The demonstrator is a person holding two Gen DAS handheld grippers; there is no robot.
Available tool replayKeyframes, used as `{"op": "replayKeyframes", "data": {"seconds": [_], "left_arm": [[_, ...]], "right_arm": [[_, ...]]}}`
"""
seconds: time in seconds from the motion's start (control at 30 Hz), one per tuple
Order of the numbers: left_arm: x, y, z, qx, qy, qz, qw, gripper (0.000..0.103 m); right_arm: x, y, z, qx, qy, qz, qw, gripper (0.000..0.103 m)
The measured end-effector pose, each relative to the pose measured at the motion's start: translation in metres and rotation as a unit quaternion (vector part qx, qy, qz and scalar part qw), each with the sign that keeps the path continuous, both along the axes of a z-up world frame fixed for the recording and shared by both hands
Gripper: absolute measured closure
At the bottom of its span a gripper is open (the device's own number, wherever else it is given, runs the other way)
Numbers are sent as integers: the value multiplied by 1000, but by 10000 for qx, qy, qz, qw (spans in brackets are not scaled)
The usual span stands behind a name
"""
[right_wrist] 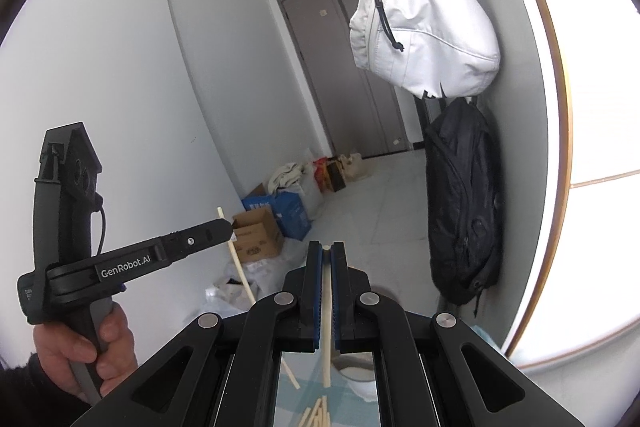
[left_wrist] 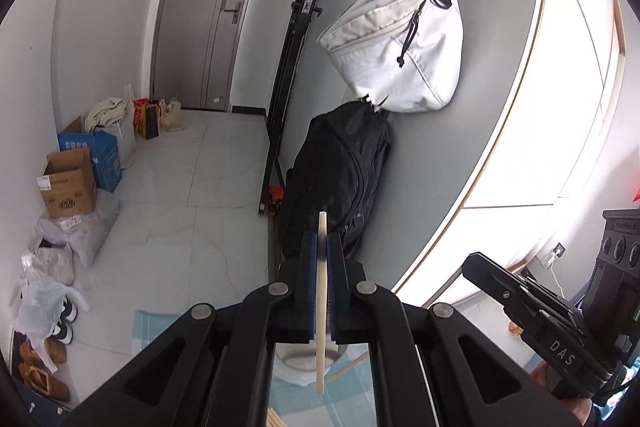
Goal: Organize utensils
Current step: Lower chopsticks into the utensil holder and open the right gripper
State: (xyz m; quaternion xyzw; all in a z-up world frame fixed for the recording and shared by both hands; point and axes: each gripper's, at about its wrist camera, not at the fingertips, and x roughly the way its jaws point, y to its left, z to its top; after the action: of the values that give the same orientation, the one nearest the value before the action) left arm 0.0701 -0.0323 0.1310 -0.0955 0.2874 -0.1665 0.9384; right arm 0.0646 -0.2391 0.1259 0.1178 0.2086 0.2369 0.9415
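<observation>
In the left wrist view my left gripper (left_wrist: 322, 239) is shut on a pale wooden chopstick (left_wrist: 321, 347) that stands nearly upright between the blue pads. Below it sit a light cup (left_wrist: 298, 361) and a blue checked cloth (left_wrist: 148, 331). In the right wrist view my right gripper (right_wrist: 327, 247) is shut on a second chopstick (right_wrist: 327, 355), which also stands upright. Under it are the cup (right_wrist: 354, 367) and a pile of loose chopsticks (right_wrist: 316, 413) on the cloth. A hand (right_wrist: 80, 351) holds the left gripper (right_wrist: 224, 227) at the left, with its chopstick (right_wrist: 240, 269) slanting through it.
A white bag (left_wrist: 400, 47) and a black backpack (left_wrist: 340, 171) hang on the grey wall ahead. Cardboard boxes (left_wrist: 68, 187), plastic bags and shoes (left_wrist: 44, 375) line the floor at the left. A brown door (left_wrist: 208, 19) stands at the far end. The right gripper (left_wrist: 472, 263) shows at the right.
</observation>
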Motion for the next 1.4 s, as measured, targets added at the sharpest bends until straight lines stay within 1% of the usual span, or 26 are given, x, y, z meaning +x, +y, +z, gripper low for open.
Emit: {"op": "replayKeyframes", "data": {"seconds": [0.2,0.33,0.6,0.73,0.8,0.87,1.07,1.13,1.23,1.3,1.33,1.4], "left_arm": [[25,-3,2,11,-74,61,10000,102],[41,-5,-5,90,-31,152,9998,102],[77,-5,-28,12,207,274,9994,102],[85,-7,-38,-73,211,256,9994,102],[88,-8,-40,-42,108,307,9995,102],[89,-8,-43,-114,80,218,9997,102],[85,-11,-61,-102,98,-52,9999,102],[84,-11,-67,-179,144,-218,9995,102],[83,-11,-78,-184,356,-435,9982,102],[82,-8,-84,-301,554,-673,9957,102],[82,-7,-86,-330,627,-717,9949,102],[82,-3,-90,-378,851,-770,9927,102]], "right_arm": [[30,1,21,-168,-151,-64,9997,100],[49,2,22,-240,-131,-124,9995,100],[90,-5,7,-241,86,-287,9993,100],[101,-6,-3,-184,228,-253,9993,100],[103,-4,-7,-218,241,-251,9992,100],[106,-2,-12,-244,264,-241,9991,100],[116,7,-29,-368,353,-119,9986,100],[118,9,-37,-270,468,28,9985,100],[119,13,-49,-334,574,133,9977,100],[121,13,-58,-229,721,257,9968,97],[122,13,-62,-137,829,328,9959,97],[123,9,-70,-44,994,295,9946,97]]}}
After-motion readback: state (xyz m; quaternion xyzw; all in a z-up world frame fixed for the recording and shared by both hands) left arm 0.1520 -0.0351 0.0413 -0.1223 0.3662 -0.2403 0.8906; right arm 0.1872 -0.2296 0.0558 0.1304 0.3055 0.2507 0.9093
